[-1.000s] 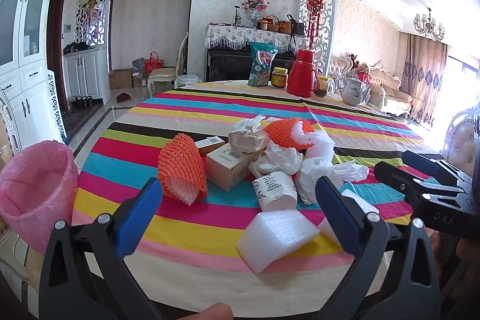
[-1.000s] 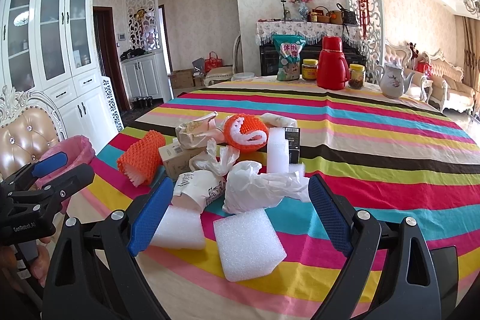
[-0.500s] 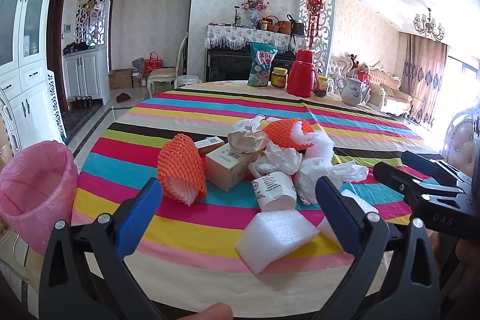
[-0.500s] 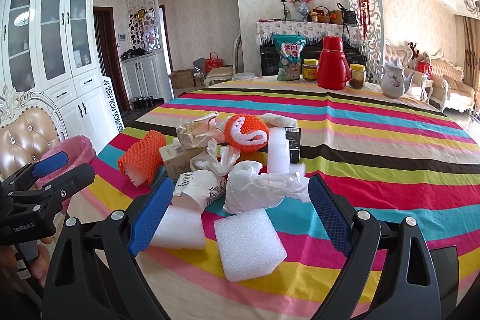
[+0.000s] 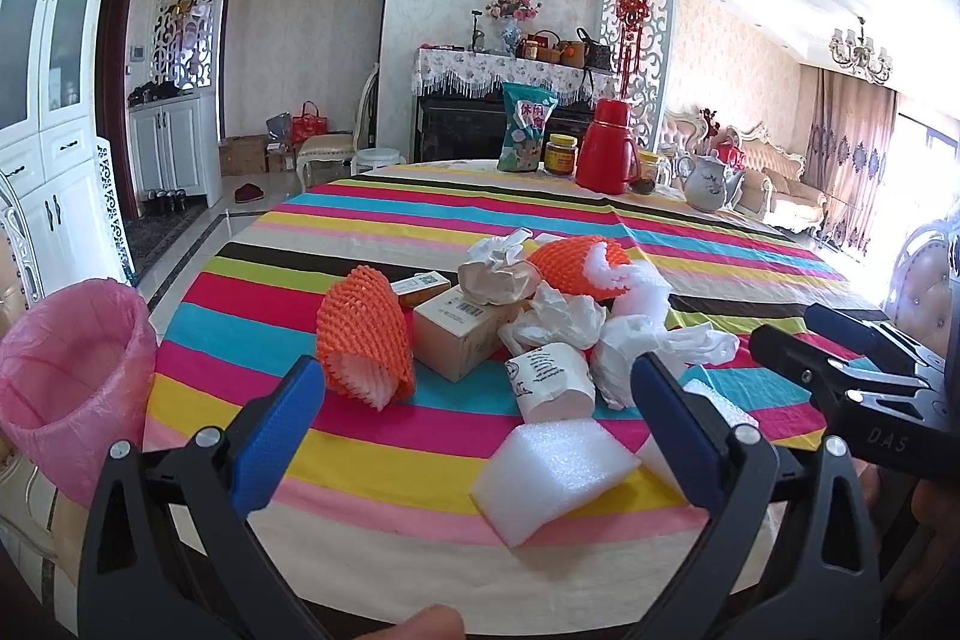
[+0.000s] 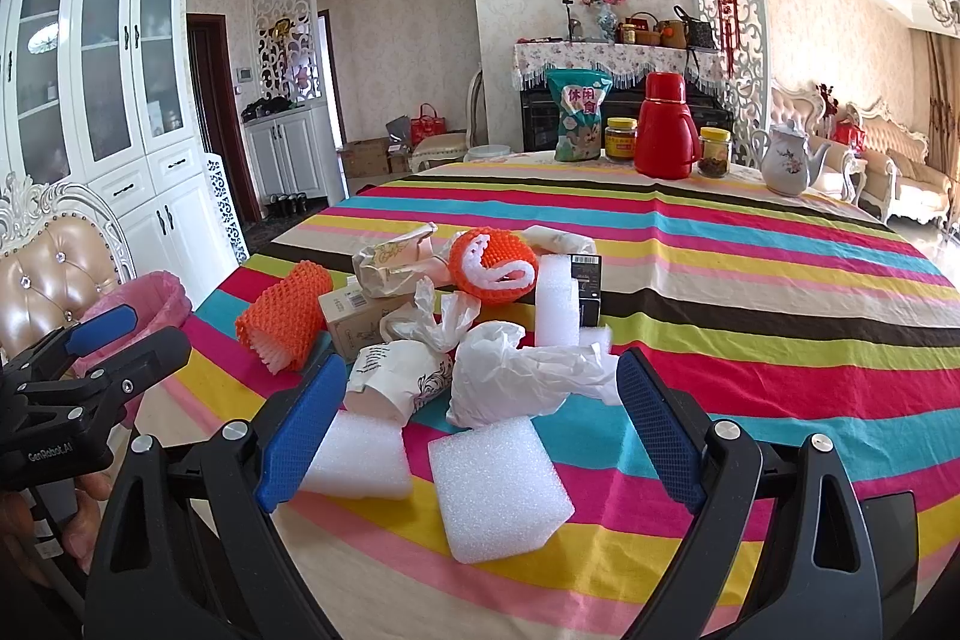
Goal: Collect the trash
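Both tongs released, empty: left gripper (image 5: 474, 424), right gripper (image 6: 480, 427). We should close squarely on the foam block (image 6: 498, 484) between the right jaws, compressing it gently.

"DAS" on right tongs (image 5: 840, 340); "GenRobot.AI" on left tongs (image 6: 114, 334).

Your left gripper (image 5: 477, 421) and right gripper (image 6: 480, 421) have black frames, silver screws and blue textured finger pads (image 6: 300, 433).
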`<action>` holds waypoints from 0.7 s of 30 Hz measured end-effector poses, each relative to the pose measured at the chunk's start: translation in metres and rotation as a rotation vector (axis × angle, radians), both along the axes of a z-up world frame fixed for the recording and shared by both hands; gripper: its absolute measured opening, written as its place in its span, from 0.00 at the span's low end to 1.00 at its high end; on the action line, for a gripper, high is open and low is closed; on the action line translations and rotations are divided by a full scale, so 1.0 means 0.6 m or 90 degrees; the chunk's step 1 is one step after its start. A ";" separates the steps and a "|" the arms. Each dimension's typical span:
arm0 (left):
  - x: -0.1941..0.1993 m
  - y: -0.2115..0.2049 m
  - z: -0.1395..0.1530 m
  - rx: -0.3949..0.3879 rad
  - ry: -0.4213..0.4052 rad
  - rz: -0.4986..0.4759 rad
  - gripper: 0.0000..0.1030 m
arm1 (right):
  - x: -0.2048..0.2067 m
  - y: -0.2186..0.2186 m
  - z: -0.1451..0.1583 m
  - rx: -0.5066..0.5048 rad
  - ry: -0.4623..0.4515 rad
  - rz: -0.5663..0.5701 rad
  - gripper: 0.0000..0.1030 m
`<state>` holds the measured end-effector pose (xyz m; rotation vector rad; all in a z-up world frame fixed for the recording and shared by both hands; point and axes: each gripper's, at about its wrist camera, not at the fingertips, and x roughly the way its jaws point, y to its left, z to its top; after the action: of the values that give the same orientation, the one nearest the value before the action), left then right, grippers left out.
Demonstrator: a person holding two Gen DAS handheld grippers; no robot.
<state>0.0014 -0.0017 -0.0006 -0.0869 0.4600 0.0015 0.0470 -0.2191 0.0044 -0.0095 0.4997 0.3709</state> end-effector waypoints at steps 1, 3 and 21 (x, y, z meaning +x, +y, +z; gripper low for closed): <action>0.000 0.000 0.000 0.000 0.000 0.000 0.96 | 0.000 0.000 0.000 0.000 0.000 0.000 0.83; 0.000 0.000 0.000 0.000 0.000 0.000 0.96 | 0.000 0.001 0.000 0.000 0.000 0.000 0.83; -0.001 -0.001 0.001 0.001 -0.001 0.001 0.96 | 0.000 -0.001 -0.001 0.001 0.000 0.000 0.83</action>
<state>0.0009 -0.0022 0.0001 -0.0861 0.4591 0.0030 0.0468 -0.2195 0.0041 -0.0078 0.4989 0.3716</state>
